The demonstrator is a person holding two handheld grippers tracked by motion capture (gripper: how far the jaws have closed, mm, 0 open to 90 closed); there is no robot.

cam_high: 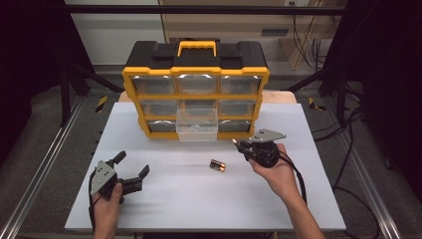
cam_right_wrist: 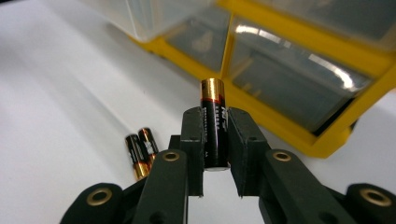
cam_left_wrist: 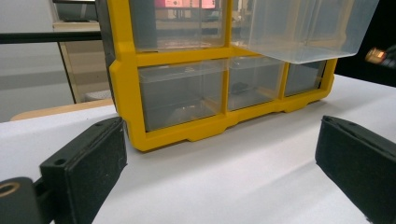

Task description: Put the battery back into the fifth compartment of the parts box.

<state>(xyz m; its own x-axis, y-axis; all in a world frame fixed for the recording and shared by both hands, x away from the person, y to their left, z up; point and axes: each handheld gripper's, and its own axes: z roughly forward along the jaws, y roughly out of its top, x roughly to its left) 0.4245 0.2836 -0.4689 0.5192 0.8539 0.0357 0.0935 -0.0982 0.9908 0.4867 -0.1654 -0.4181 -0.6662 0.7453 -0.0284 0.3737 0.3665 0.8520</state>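
Note:
My right gripper [cam_high: 240, 145] hovers above the white table [cam_high: 164, 199], right of centre, and is shut on a black-and-copper battery [cam_right_wrist: 214, 126]. The battery's copper end sticks out past the fingertips toward the organizer. Two more batteries [cam_high: 217, 165] lie side by side on the table just left of that gripper, also seen at the lower left of the right gripper view [cam_right_wrist: 140, 151]. My left gripper [cam_high: 132, 165] rests at the front left of the table, open, with nothing between its jaws [cam_left_wrist: 219, 163].
A yellow-and-black organizer [cam_high: 130, 87] with clear drawers stands at the back of the table. One clear drawer [cam_high: 197, 124] in its middle column is pulled out toward me and looks empty; it overhangs the table [cam_left_wrist: 303, 32]. Cables hang at the right.

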